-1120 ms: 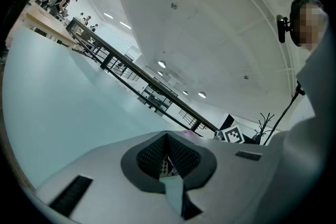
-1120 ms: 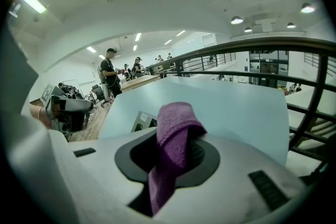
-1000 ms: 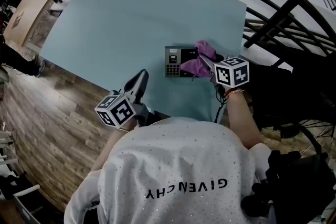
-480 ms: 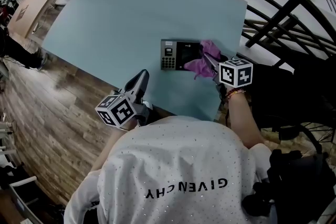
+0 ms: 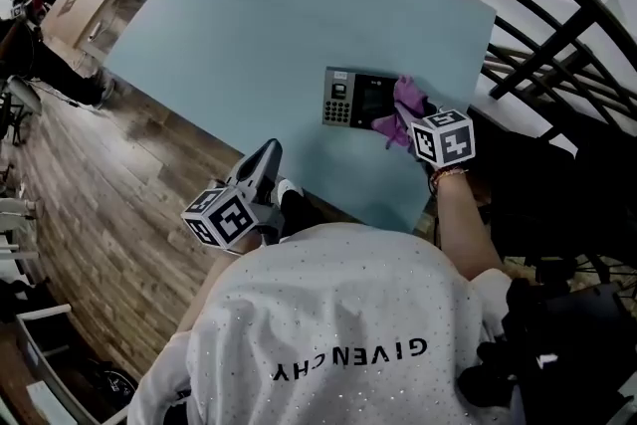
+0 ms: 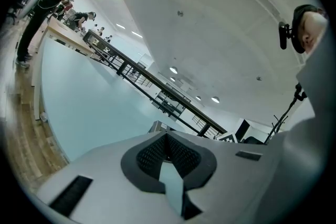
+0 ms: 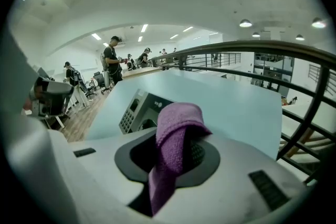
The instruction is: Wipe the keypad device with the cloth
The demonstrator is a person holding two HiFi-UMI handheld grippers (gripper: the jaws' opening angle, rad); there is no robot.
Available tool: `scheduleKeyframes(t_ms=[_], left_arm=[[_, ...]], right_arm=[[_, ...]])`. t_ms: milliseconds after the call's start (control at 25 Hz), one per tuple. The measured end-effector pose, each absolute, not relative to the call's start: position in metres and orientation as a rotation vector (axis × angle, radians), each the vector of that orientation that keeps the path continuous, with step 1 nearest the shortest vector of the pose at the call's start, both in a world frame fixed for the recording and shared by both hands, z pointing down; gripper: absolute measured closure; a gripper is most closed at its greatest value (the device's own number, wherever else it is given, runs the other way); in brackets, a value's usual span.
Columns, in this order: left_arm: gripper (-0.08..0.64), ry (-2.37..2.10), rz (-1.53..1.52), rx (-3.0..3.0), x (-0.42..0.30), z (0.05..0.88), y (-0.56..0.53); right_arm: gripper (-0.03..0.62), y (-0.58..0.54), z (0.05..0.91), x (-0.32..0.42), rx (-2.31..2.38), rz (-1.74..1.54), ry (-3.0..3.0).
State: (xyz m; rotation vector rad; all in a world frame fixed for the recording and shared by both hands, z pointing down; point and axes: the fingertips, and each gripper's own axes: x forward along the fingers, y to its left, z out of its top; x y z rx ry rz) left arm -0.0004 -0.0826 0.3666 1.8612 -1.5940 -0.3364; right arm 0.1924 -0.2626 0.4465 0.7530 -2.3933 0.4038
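Observation:
The dark keypad device [image 5: 353,98] lies flat on the pale blue table [image 5: 269,25], keys at its left end. My right gripper [image 5: 400,121] is shut on a purple cloth [image 5: 404,106], which rests on the device's right end. In the right gripper view the cloth [image 7: 176,122] folds out from between the jaws of the right gripper [image 7: 173,140], with the device [image 7: 135,111] just beyond. My left gripper [image 5: 265,159] hangs at the table's near edge, well short of the device. In its own view the left gripper [image 6: 167,137] has its jaws together with nothing held.
A dark metal railing [image 5: 557,35] runs along the table's right side. Wooden floor [image 5: 109,174] lies to the left below the table edge. People stand at desks [image 7: 113,63] far behind. The person's torso in a white shirt [image 5: 338,333] fills the near foreground.
The right gripper has slid the cloth rightward along the device, uncovering more of its screen. The left gripper has stayed at the near table edge. The head view has shifted a little.

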Motion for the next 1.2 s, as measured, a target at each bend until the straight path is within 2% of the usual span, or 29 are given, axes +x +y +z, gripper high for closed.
scheduleKeyframes(t_ms=[360,600,840,1200], left_arm=[[0.56,-1.674,-0.341,1.812,-0.019,0.366,-0.057],[0.56,-1.689,-0.338,1.77,-0.025,0.374,-0.044],[0.56,-1.667,-0.336,1.764,-0.016,0.382,-0.043],[0.56,-1.646,-0.322,1.785,-0.005,0.383,-0.049]], right_arm=[[0.511,-0.279,0.444,0.183,0.766,0.443,-2.432],[0.511,-0.278,0.446,0.179,0.755,0.644,-2.494],[0.511,-0.263,0.462,0.18,0.728,0.828,-2.495],[0.511,-0.249,0.477,0.184,0.738,0.874,-2.466]])
